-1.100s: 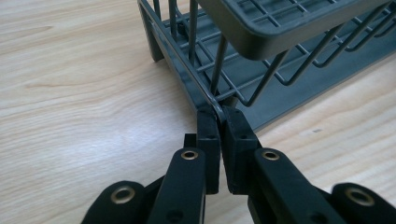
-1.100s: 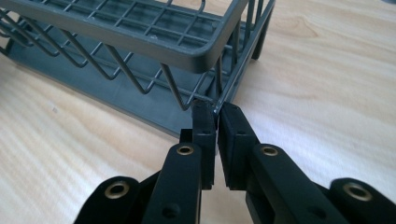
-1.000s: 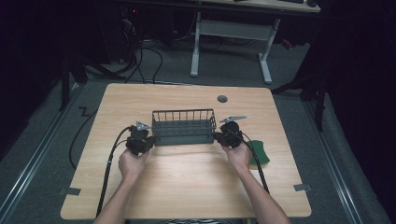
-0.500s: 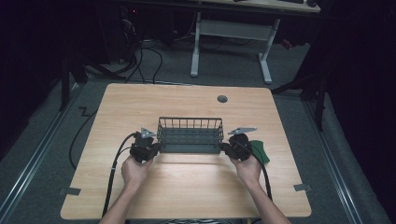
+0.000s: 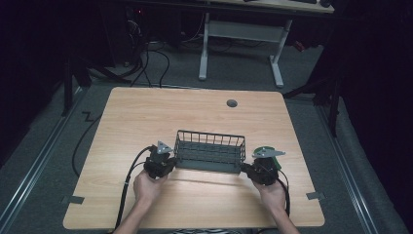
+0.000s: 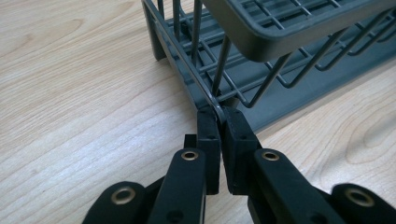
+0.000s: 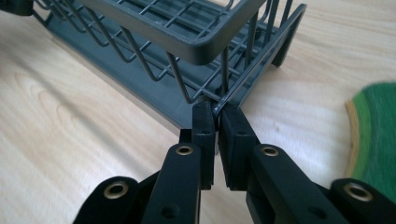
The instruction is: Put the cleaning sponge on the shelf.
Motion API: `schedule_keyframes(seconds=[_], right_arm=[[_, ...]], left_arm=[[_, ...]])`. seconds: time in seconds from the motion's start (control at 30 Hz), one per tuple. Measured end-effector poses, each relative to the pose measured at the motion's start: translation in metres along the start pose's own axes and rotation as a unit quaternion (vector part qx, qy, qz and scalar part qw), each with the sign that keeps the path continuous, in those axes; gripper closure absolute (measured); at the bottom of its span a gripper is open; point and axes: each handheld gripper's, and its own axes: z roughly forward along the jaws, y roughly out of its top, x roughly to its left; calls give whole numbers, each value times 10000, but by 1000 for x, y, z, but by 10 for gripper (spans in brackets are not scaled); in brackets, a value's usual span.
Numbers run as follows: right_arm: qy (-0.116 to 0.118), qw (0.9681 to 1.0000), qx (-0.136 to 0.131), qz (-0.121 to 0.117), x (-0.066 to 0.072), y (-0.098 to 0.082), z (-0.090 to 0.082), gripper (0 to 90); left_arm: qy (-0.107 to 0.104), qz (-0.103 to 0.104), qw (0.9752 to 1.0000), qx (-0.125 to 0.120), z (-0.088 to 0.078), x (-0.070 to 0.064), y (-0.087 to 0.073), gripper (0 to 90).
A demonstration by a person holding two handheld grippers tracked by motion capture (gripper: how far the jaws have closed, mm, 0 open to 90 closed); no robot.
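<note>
A dark grey wire basket (image 5: 210, 151) sits on a light wooden table (image 5: 146, 112), near the front edge and roughly centred between the person's two hands. It has thin wire walls, a thick rim and a solid tray under it.

At the basket's left end, the left gripper (image 6: 218, 116) has its two black jaws pinched closed on a single thin wire at the bottom corner. At the right end, the right gripper (image 7: 216, 111) is clamped the same way on the matching low corner wire. In the high view the left gripper (image 5: 159, 163) and right gripper (image 5: 262, 169) touch the basket's two short ends.

The risk lies in those holds. Each grip seems to catch only one slim wire at the very tips of the jaws, so a pull or lift could let the wire slide out. If one side slips first, the basket would likely swing or drop at that end. Uneven hand movement could also twist it. A green pad (image 7: 373, 135) lies just beside the right end and might snag the basket.
</note>
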Motion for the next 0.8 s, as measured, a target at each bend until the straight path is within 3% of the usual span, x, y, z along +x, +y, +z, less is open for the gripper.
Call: schedule_keyframes(seconds=[0.33, 0.57, 0.67, 0.7, 0.73, 0.8], right_arm=[[-95, 9999, -78, -80, 3, -12, -8, 853], [-125, 9998, -80, -156, 2, -15, -8, 844], [-89, 9998, -108, -137, 2, -14, -8, 798], [-71, 9998, -119, -138, 2, -14, -8, 773], [-34, 9997, -199, -104, 2, -14, -9, 693], [-43, 9996, -241, -108, 1, -14, -10, 667]], left_arm=[[-28, 27, 10000, 10, 9, -2, 9, 866], [-110, -100, 9999, -81, 7, -4, 4, 858], [-134, -100, 9998, -81, 5, -4, 3, 849], [-132, -141, 9997, -143, 4, -3, 3, 824], [-110, -165, 9997, -170, 2, -3, 3, 708], [-35, -220, 9993, -289, -2, -1, 0, 668]])
